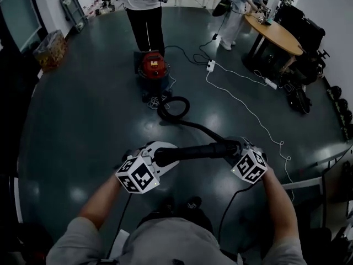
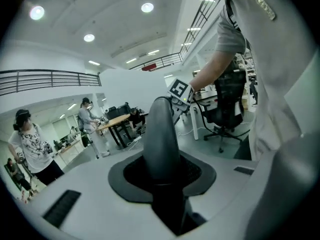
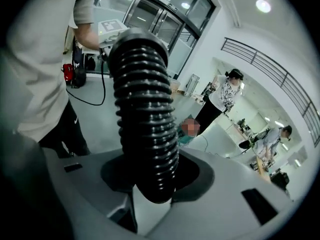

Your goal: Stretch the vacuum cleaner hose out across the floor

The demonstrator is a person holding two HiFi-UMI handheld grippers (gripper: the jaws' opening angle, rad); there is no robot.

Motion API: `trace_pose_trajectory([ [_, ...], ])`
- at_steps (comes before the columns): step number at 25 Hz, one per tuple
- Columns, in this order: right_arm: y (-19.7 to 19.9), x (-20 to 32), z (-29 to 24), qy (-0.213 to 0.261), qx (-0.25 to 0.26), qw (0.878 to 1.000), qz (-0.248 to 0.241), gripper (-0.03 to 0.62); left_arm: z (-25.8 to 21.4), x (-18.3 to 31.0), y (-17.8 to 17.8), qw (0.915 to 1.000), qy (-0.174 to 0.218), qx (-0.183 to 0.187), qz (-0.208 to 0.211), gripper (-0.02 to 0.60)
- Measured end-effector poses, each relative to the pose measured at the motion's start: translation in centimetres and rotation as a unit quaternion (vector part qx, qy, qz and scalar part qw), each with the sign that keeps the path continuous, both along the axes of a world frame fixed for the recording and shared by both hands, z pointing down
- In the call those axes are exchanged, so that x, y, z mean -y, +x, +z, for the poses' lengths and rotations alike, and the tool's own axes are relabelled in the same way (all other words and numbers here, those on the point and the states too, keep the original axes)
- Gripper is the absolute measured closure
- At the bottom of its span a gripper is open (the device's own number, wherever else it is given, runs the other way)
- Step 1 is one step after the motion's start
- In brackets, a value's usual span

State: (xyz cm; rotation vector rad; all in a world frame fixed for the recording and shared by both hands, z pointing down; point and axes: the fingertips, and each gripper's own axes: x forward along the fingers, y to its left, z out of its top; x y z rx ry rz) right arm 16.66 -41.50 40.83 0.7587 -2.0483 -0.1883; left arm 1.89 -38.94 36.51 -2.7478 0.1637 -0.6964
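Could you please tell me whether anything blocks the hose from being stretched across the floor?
Nothing visible does: the floor along the hose looks bare. Its own loop lies by the vacuum cleaner, and the white cable runs apart, to the right.

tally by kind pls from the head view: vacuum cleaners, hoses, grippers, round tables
vacuum cleaner: 1
hose: 1
grippers: 2, the left gripper and the right gripper, both on the hose
round table: 1
total: 5

black hose [image 1: 193, 151], red vacuum cleaner [image 1: 153, 66]
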Motion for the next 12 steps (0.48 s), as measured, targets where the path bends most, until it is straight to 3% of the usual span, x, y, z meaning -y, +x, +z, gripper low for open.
trace_pose_trajectory([
  [8, -2.3, -13.8, 0.3, -0.030, 0.075, 0.992, 0.098, 0.444, 2.5, -6.3, -0.7, 0.9955, 0.050, 0.071, 0.038, 0.463],
  [12, -2.7, -21.4, -0.2, -0.038, 0.149, 0.969, 0.191, 0.445, 1.9, -10.3, 0.9, 0.9889, 0.090, 0.101, 0.061, 0.463],
])
